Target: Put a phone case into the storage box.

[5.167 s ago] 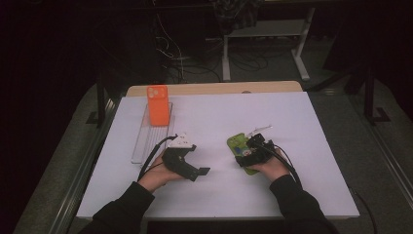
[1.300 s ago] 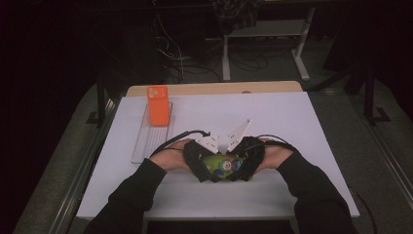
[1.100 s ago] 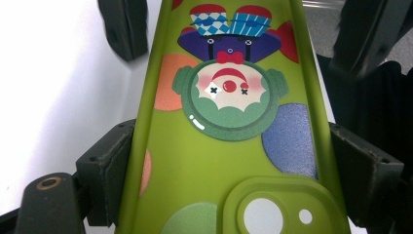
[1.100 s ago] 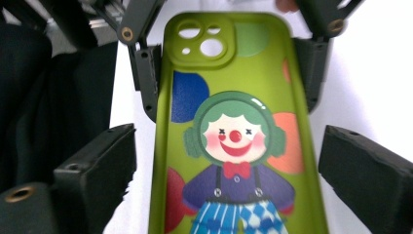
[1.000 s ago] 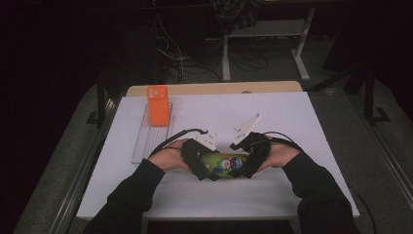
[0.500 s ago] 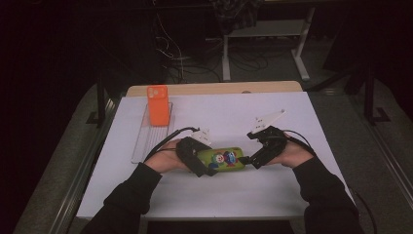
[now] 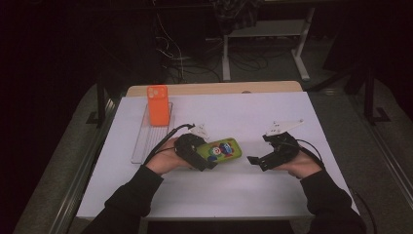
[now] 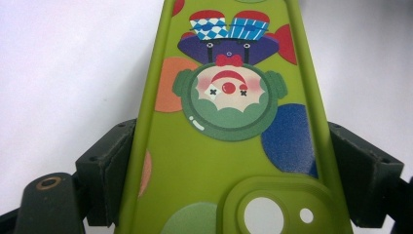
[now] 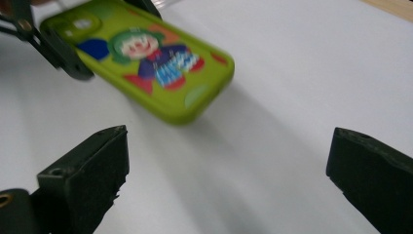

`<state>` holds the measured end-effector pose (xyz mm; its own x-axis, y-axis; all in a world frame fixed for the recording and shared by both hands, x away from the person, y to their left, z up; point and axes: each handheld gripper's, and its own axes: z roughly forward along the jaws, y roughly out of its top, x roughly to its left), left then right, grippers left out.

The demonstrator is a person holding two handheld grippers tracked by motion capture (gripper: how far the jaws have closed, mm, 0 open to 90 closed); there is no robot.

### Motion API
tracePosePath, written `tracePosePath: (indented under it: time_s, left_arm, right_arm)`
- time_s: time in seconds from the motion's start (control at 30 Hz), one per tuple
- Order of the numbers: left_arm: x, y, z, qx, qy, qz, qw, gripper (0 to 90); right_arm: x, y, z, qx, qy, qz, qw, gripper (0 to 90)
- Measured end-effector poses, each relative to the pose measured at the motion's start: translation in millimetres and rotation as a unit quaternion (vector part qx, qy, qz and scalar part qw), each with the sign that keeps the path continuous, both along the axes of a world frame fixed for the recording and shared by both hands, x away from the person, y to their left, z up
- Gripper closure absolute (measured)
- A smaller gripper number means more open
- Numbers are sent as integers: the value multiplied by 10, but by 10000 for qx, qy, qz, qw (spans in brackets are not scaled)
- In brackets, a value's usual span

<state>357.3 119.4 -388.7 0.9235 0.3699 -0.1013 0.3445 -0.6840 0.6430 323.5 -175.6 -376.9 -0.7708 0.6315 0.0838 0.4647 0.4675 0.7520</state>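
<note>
A green phone case (image 7: 221, 149) printed with a clown sits at the middle of the white table, raised slightly off it. My left gripper (image 7: 207, 162) is shut on its camera end, both pads pressing the long sides of the phone case (image 8: 229, 146). My right gripper (image 7: 254, 161) stands open to the right of the case, apart from it, with nothing between its jaws. In the right gripper view the phone case (image 9: 151, 58) lies ahead of the gripper (image 9: 226, 183) at upper left, held by the other gripper's jaws.
An orange phone case (image 7: 158, 105) stands upright at the far end of a clear ridged tray (image 7: 144, 141) on the left of the table. A white sheet (image 7: 229, 190) covers the table; its wooden far edge (image 7: 214, 88) shows behind.
My right gripper has let go of the green case and pulled away to the right. The left gripper stays shut on the case and has hardly moved.
</note>
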Motion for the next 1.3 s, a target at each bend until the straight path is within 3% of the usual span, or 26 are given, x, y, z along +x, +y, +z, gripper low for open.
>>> tracePosePath:
  time_s: [0.23,0.43,0.57,0.63,0.7,0.83,1.07,1.17,1.2,1.3]
  left_arm:
    - [7,15,33,-35,-51,298,9995,151]
    - [-11,-2,42,-100,-101,608,9980,151]
    - [-21,-9,54,-30,-143,588,9982,151]
    - [-29,-20,52,-101,-128,632,9979,151]
    - [-19,-5,67,33,-166,513,9985,151]
    - [-29,-22,63,-41,-127,570,9983,151]
    - [-32,-31,44,-49,-79,579,9983,152]
    - [-39,-41,32,-91,-32,587,9982,152]
    - [-30,-30,35,16,-61,482,9988,152]
    - [-33,-36,30,52,-36,436,9990,152]
  right_arm:
    - [-99,28,-137,48,-56,-597,9982,10]
    - [-166,74,-246,141,-24,-861,9962,10]
    - [-205,114,-327,97,-10,-859,9963,10]
    - [-209,128,-341,56,-64,-847,9964,10]
    - [-206,130,-339,60,-115,-849,9963,10]
    - [-206,125,-338,23,-218,-891,9958,10]
    - [-230,174,-366,-460,-607,-698,9947,9]
    - [-238,196,-382,-619,-834,-623,9926,9]
    - [-245,203,-381,-639,-864,-638,9922,9]
    - [-260,228,-373,-801,-1099,-639,9886,8]
